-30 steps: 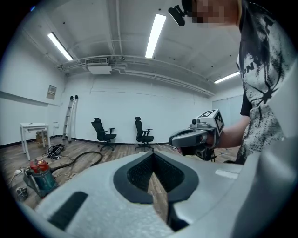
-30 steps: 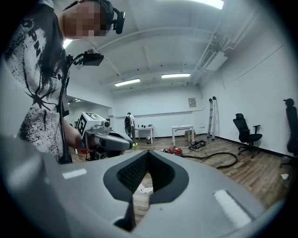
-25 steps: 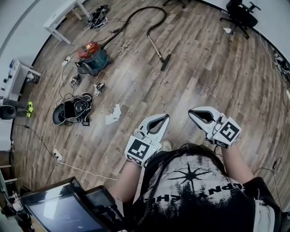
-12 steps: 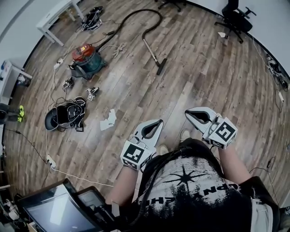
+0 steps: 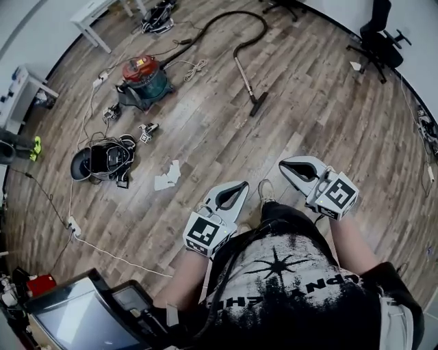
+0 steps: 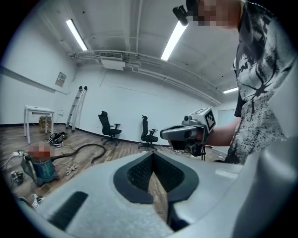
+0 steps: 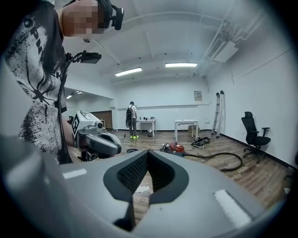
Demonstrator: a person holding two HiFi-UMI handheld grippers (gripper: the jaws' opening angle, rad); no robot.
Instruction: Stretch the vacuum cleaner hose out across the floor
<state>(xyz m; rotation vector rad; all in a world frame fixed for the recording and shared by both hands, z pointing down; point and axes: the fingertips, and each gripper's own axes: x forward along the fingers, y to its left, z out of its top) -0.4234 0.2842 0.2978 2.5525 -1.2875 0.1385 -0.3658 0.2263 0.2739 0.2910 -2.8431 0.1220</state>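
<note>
Wooden floor (image 5: pixel 308 123) is filling the view. The vacuum cleaner (image 5: pixel 144 78) is sitting at ten o'clock, its hose (image 5: pixel 212 24) curling toward twelve. The left gripper (image 5: pixel 243 184) and right gripper (image 5: pixel 285 165) are hovering empty, fingers pressed together.

Wood floor (image 5: pixel 308 123) under vacuum cleaner (image 5: pixel 142 76), curved hose (image 5: pixel 236 12), white scraps (image 5: pixel 168 177)

Red-and-teal vacuum cleaner (image 5: pixel 144 78), black hose (image 5: pixel 205 29)
</note>
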